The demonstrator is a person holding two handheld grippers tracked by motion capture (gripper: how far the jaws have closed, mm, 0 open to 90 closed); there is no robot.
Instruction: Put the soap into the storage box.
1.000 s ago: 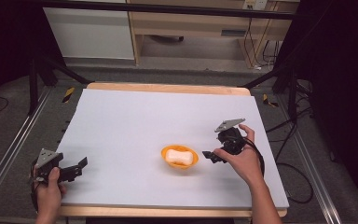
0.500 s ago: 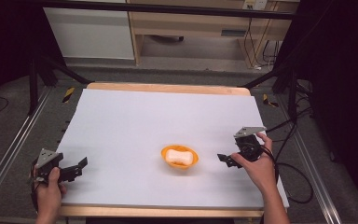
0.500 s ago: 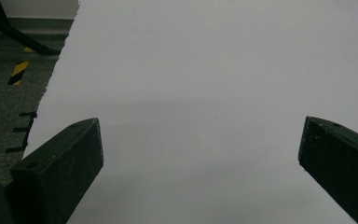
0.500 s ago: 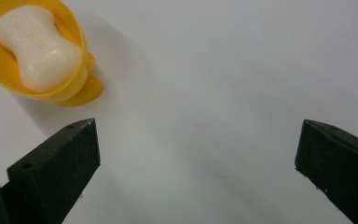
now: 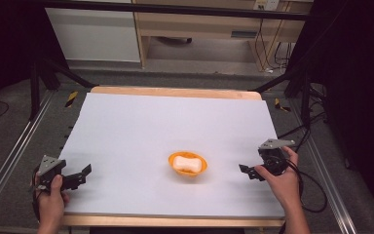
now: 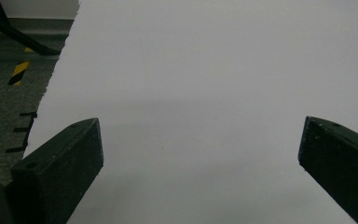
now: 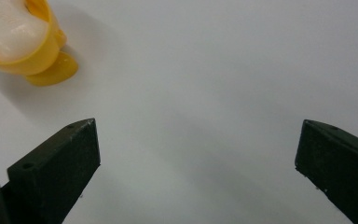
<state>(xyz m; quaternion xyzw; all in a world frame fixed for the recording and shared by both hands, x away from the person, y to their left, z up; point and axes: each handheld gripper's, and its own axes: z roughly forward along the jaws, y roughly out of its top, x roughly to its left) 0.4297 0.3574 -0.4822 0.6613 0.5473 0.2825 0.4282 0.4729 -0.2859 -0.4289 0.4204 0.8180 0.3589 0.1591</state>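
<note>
The high view looks forward and down over the whole white tabletop (image 5: 175,126), while both gripper views skim that same surface from close above.

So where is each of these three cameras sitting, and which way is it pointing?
High view: above the person's side, facing forward and down at the white table; forearms and both hand-held grippers show.
Left gripper view: rides the left hand-held gripper, facing bare tabletop between its open black jaws.
Right gripper view: rides the right hand-held gripper, jaws open.
Shared with the high view: the orange plastic bowl holding a white lump.
</note>
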